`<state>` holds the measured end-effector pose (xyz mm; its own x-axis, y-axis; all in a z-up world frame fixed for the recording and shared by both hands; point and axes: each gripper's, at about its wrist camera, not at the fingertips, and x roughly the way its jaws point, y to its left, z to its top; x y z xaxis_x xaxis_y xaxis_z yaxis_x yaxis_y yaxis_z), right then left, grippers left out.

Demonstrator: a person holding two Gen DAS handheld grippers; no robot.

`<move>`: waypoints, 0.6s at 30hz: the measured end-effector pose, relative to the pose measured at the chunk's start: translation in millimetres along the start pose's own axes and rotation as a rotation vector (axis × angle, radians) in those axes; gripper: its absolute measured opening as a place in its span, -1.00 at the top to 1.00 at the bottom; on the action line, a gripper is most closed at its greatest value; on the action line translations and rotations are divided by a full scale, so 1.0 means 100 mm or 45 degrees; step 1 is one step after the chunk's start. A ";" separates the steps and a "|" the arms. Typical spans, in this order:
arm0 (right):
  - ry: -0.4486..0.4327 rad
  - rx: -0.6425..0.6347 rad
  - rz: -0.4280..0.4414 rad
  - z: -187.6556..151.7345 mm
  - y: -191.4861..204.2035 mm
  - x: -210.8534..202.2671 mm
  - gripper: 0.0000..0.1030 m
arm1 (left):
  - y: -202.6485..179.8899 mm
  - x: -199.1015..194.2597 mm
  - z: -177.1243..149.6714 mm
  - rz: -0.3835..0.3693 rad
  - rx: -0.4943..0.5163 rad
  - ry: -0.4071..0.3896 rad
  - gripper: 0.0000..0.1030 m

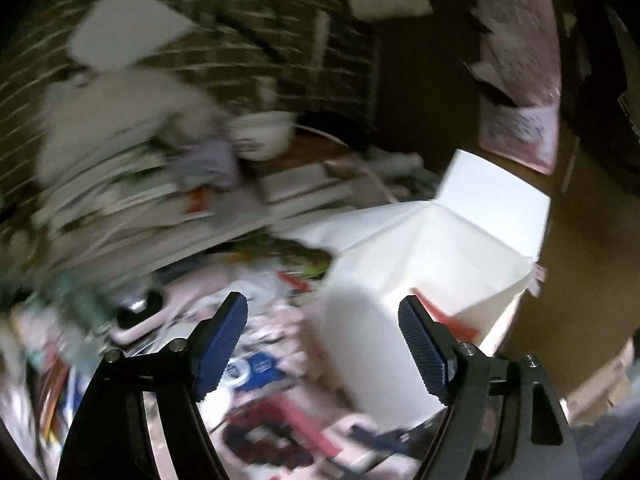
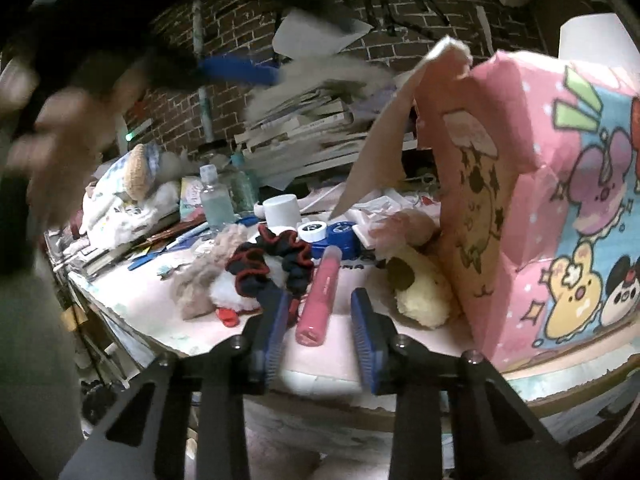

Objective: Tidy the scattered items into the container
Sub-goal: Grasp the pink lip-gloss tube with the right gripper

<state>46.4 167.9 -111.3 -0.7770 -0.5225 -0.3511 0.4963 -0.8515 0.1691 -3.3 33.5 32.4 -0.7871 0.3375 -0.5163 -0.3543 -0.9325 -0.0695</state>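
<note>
In the right wrist view, the pink cartoon-printed box (image 2: 540,200) stands open at the right of the table. My right gripper (image 2: 322,320) is open, and the near end of a pink tube (image 2: 320,300) lies between its fingers without touching them. Beyond it lie a black-and-red scrunchie (image 2: 272,264), a blue-and-white lens case (image 2: 332,236), a white jar (image 2: 282,208) and a yellow plush (image 2: 420,296). The left wrist view is blurred. My left gripper (image 1: 324,344) is open and holds nothing, above the clutter beside the box's white inside (image 1: 440,248).
Stacked books (image 2: 304,128) and a brick wall (image 2: 240,12) stand behind the table. Clear bottles (image 2: 216,200) and a bundle of cloth (image 2: 120,204) sit at the back left. A blurred hand (image 2: 60,140) holds the other gripper at upper left. The table's edge (image 2: 360,400) runs just under my fingers.
</note>
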 end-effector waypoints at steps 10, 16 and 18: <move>0.021 -0.089 -0.094 0.00 0.08 0.31 0.53 | 0.50 -0.20 -0.93 0.187 -0.178 -0.157 -0.63; -0.019 -0.109 -0.141 -0.05 0.11 0.43 0.53 | 0.55 -0.23 -1.15 0.094 -0.193 -0.195 -0.63; -0.056 -0.128 -0.158 -0.09 0.13 0.44 0.54 | 0.52 -0.23 -1.16 0.086 -0.176 -0.209 -0.63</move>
<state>22.1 134.4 -133.0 -0.8498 -0.4166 -0.3228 0.4297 -0.9023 0.0332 55.1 -37.7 -58.0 -0.8823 0.2793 -0.3788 -0.2341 -0.9587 -0.1615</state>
